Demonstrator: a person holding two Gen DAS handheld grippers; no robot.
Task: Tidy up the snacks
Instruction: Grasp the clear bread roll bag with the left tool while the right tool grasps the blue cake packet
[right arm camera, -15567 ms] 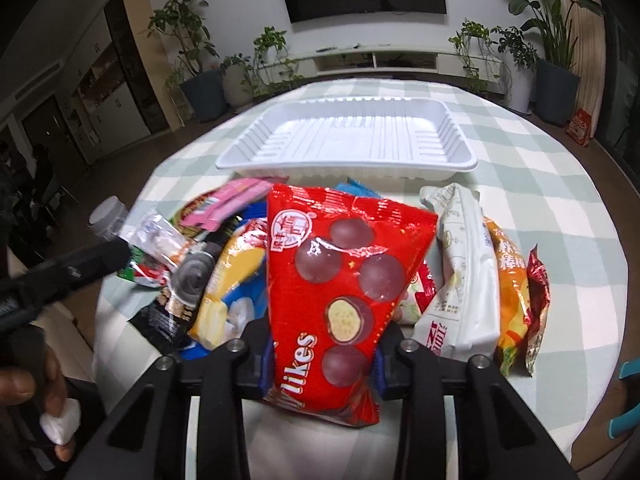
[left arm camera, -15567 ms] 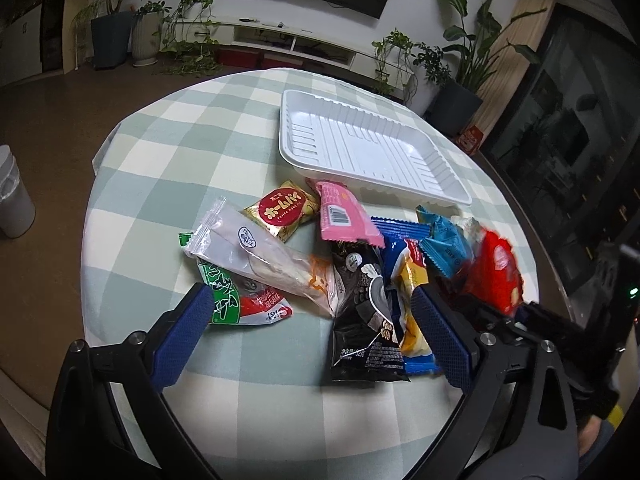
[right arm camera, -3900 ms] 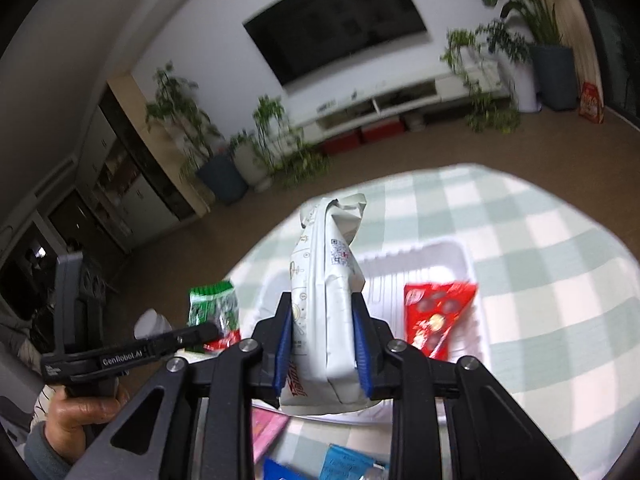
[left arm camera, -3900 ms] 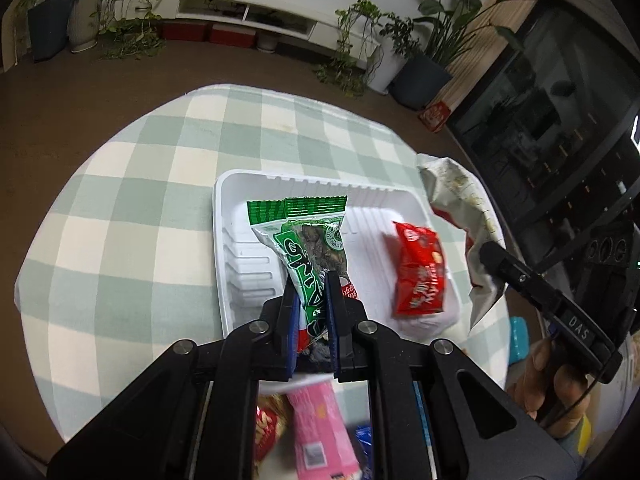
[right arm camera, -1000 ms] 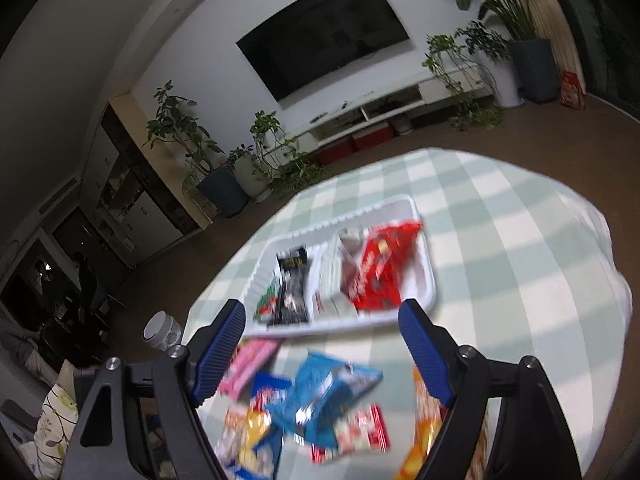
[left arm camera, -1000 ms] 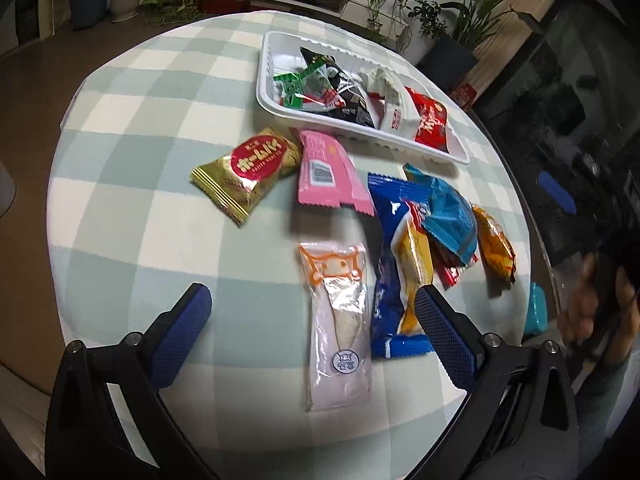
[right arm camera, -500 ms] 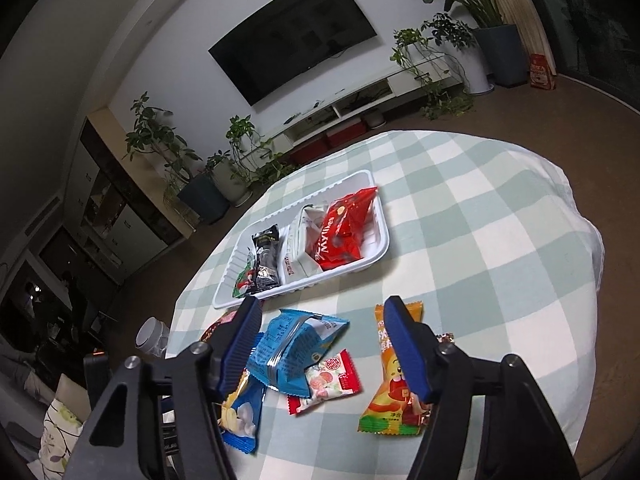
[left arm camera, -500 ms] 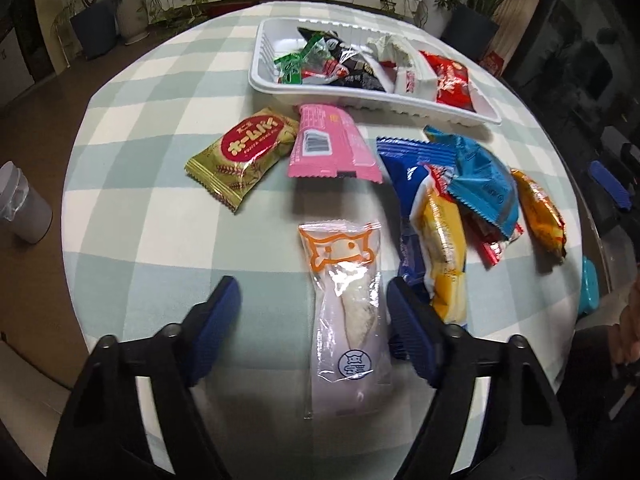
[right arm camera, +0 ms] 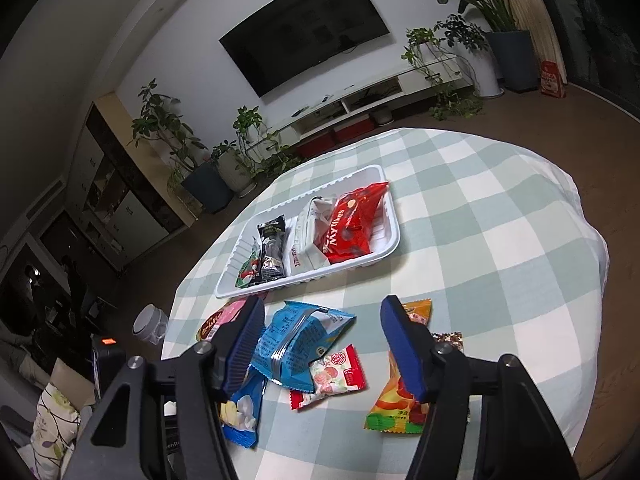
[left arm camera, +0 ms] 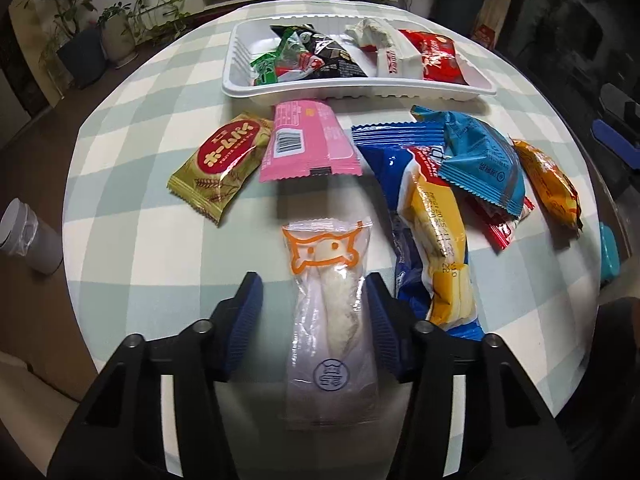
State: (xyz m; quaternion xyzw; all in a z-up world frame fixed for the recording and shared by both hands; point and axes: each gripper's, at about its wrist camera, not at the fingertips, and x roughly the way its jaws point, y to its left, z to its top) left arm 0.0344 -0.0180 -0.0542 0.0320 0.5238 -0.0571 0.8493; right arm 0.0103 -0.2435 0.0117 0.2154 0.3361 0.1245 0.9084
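A clear packet with an orange cat drawing [left arm camera: 328,300] lies on the checked tablecloth between the jaws of my left gripper [left arm camera: 314,312]. The jaws are closing, and a gap still shows at the left pad. My right gripper [right arm camera: 324,340] hovers over a light-blue packet [right arm camera: 300,340], which lies between its closing jaws, and the right pad stands clear of it. The white tray [left arm camera: 360,94] [right arm camera: 394,240] at the far side holds green, black, white and red packets. Loose on the cloth are a gold-red packet [left arm camera: 224,160], a pink one [left arm camera: 308,144] and a blue-yellow one [left arm camera: 432,232].
An orange packet [right arm camera: 400,400] and a small red-white candy packet [right arm camera: 336,376] lie near the right gripper. A white bin [left arm camera: 28,236] stands on the floor left of the round table. Plants and a TV stand line the far wall.
My left jaws have narrowed from wide open around the clear packet and dropped closer to it. My right jaws narrowed too, and the gripper came down over the light-blue packet.
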